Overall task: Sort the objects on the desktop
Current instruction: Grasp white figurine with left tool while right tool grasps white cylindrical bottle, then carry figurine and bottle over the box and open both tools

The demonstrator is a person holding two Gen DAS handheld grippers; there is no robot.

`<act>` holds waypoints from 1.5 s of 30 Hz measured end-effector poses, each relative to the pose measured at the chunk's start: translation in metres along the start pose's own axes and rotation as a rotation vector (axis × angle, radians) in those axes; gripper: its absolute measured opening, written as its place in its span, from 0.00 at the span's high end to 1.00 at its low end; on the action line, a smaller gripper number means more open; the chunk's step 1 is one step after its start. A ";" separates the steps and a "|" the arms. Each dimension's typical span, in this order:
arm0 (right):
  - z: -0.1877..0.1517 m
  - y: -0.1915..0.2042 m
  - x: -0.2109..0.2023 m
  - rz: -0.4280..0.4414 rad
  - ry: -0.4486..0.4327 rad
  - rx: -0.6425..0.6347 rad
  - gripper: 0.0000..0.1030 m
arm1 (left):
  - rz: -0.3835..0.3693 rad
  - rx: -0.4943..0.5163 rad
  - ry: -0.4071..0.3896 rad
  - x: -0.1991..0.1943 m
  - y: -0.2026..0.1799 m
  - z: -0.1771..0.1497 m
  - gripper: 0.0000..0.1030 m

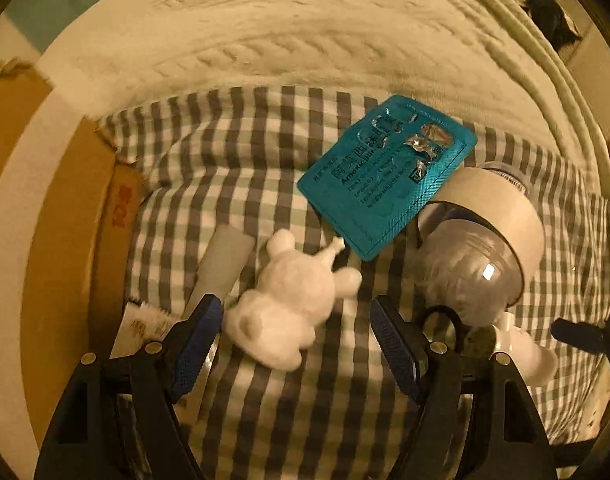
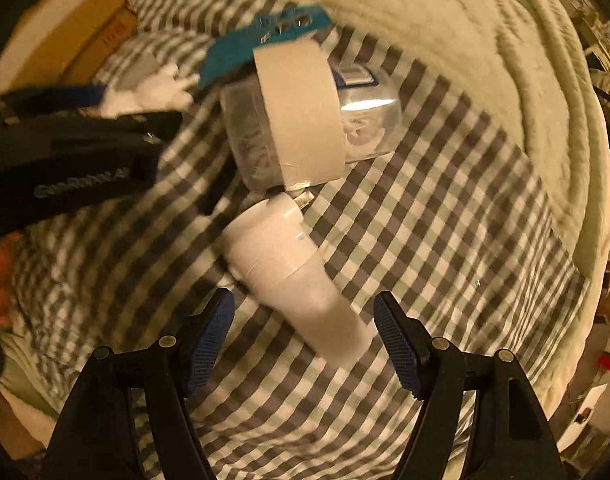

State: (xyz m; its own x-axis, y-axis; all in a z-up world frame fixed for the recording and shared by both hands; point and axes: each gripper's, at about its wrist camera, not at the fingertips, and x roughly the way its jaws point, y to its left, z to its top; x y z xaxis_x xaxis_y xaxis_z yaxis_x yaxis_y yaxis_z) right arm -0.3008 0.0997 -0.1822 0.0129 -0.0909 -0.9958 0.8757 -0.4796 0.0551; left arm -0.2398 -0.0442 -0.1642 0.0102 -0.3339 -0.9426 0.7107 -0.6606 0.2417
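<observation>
Both released: left gripper (image 1: 295,344) straddles bear (image 1: 289,304), right gripper (image 2: 303,340) straddles tube (image 2: 293,276).

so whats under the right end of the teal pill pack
The blister pack's right edge rests on the tape roll, which rings a clear bottle. The checked cloth shows around it; beneath its middle is hidden.

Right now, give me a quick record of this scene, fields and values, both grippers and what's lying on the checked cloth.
surface: checked cloth
left gripper: open, white plush bear between its fingers
right gripper: open, around white plastic piece
blister pack: teal, leaning on the tape roll
tape roll: ringed around clear bottle
left edge: cardboard box
</observation>
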 end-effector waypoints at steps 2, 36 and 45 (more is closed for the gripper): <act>0.005 -0.001 0.008 0.003 0.014 -0.016 0.31 | 0.004 0.019 0.017 0.009 -0.001 0.001 0.23; -0.021 -0.012 -0.128 -0.098 -0.144 0.199 0.58 | -0.188 -0.045 -0.078 -0.139 0.045 -0.038 0.44; -0.020 0.053 -0.212 -0.083 -0.333 0.213 0.58 | -0.125 -0.036 -0.211 -0.212 0.107 -0.053 0.44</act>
State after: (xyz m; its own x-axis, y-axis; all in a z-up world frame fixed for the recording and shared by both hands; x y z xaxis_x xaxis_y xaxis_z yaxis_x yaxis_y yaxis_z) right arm -0.2475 0.1116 0.0304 -0.2415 -0.3055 -0.9211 0.7472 -0.6641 0.0244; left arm -0.1284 -0.0090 0.0490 -0.2240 -0.3868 -0.8946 0.7222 -0.6822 0.1141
